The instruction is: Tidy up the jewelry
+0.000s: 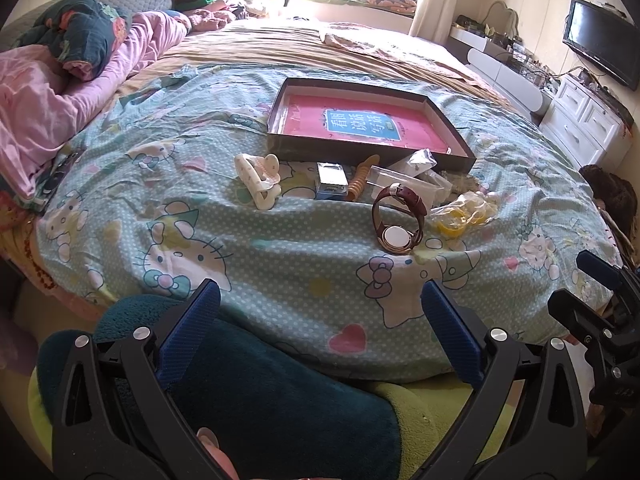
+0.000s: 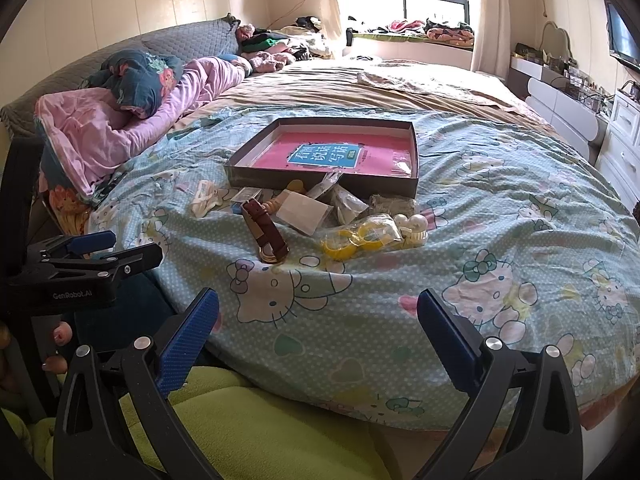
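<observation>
Left wrist view: the left claw (image 1: 320, 300) stands wide apart with nothing between its blue pads, hanging over the near edge of the bed (image 1: 280, 280) above a dark teal fleece (image 1: 280, 380). Beyond it on the cartoon-cat sheet lies the jewelry. Nearest is a watch (image 1: 398, 218) with a brown strap and a rose-gold case, its strap looped upward. Just to its right sits a clear bag with yellow rings (image 1: 454, 218), and pearl-like beads (image 1: 490, 200) lie beside that. Farther back, a cream hair clip (image 1: 260, 178) lies to the left, then a small clear box (image 1: 331, 180), an orange ridged piece (image 1: 360, 180) and several clear packets (image 1: 408, 184). Behind them all is a shallow dark tray (image 1: 372, 148) holding a pink book with a blue label; no jewelry is inside it.

From the right wrist view, the right claw (image 2: 318, 308) is likewise wide and empty, over the bed's near edge above a lime-green fleece (image 2: 240, 420). The other claw shows at the left edge, gripped by a hand (image 2: 60, 344). A pink quilt (image 2: 100, 128) is bunched at the headboard side, and a television (image 1: 600, 40) hangs on the right wall.
</observation>
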Available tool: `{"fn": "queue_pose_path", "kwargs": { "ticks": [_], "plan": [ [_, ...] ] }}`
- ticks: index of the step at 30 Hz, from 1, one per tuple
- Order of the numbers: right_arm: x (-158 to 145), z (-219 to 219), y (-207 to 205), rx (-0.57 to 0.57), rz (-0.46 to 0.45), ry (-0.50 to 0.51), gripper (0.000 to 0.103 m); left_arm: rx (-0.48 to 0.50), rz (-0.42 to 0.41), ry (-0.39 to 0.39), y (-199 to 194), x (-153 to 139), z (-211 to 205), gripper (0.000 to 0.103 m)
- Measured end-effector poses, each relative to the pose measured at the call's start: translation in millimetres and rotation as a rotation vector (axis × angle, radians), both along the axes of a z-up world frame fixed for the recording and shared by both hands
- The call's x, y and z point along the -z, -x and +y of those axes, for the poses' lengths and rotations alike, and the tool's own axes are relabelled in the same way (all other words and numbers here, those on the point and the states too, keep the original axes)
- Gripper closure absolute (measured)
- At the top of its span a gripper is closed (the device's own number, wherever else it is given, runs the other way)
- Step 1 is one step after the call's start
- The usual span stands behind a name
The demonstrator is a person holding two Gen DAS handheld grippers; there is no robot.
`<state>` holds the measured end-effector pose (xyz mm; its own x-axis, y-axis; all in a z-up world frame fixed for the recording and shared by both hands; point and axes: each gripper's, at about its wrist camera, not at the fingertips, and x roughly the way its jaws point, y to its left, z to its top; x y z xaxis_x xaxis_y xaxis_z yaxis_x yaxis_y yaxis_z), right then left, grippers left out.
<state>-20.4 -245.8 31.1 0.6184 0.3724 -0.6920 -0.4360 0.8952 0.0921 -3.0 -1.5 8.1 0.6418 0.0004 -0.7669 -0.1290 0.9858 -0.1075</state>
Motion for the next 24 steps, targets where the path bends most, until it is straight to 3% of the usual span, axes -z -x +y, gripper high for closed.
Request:
{"fn": "queue_pose_path", "kwargs": {
  "ticks": [11, 24],
  "plan": [
    [0.2, 8.0, -11.1, -0.023, 0.003, -0.002, 0.004, -0.021, 0.006, -0.010, -4.0, 6.4, 6.0, 0.009],
    [19.6, 35.3, -48.5, -0.089, 0.062, -0.052, 0.004, -0.138, 0.062, 0.019, -23.9, 23.4, 47.3, 0.009]
  ]
}}
